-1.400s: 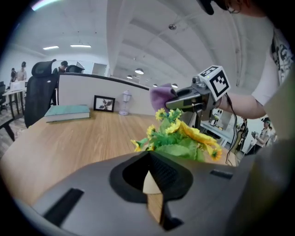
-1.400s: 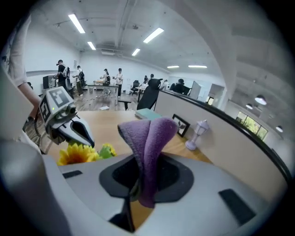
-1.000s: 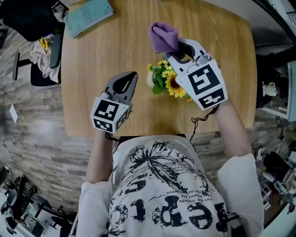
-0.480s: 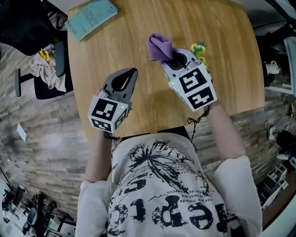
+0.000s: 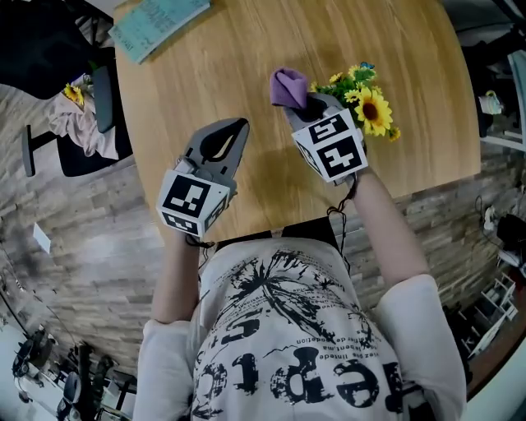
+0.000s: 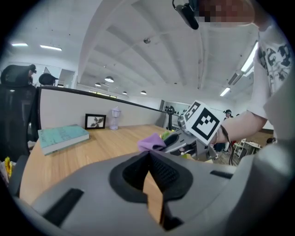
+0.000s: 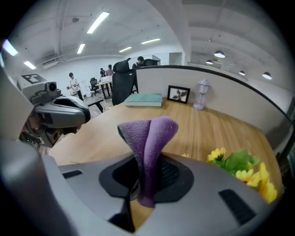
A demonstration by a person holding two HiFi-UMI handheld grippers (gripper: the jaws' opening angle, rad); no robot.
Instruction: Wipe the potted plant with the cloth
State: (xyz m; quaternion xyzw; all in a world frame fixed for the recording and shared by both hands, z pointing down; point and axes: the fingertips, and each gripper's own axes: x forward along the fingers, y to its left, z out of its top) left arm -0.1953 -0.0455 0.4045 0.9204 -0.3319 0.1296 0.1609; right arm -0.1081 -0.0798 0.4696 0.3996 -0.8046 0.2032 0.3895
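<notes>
My right gripper [image 5: 306, 105] is shut on a folded purple cloth [image 5: 289, 86], which sticks up between its jaws [image 7: 147, 138]. The potted plant [image 5: 362, 100], yellow sunflowers with green leaves, stands on the wooden table just right of that gripper; its blooms [image 7: 244, 173] show low at the right in the right gripper view, and its pot is hidden. My left gripper [image 5: 238, 125] hovers over the table's near left part, jaws shut with nothing between them [image 6: 148, 154]. From the left gripper view the cloth [image 6: 151, 142] and the right gripper's marker cube [image 6: 203, 122] sit ahead to the right.
A teal book [image 5: 156, 23] lies at the table's far left corner. A small picture frame [image 7: 178, 93] and a little lantern-shaped ornament [image 7: 200, 93] stand by the partition at the table's far side. A chair with clothes [image 5: 78, 111] stands left of the round wooden table [image 5: 205, 74].
The right gripper with the cloth has sunk lower and rolled; the plant, first under it, now shows to its right. The left gripper shifted a little.
</notes>
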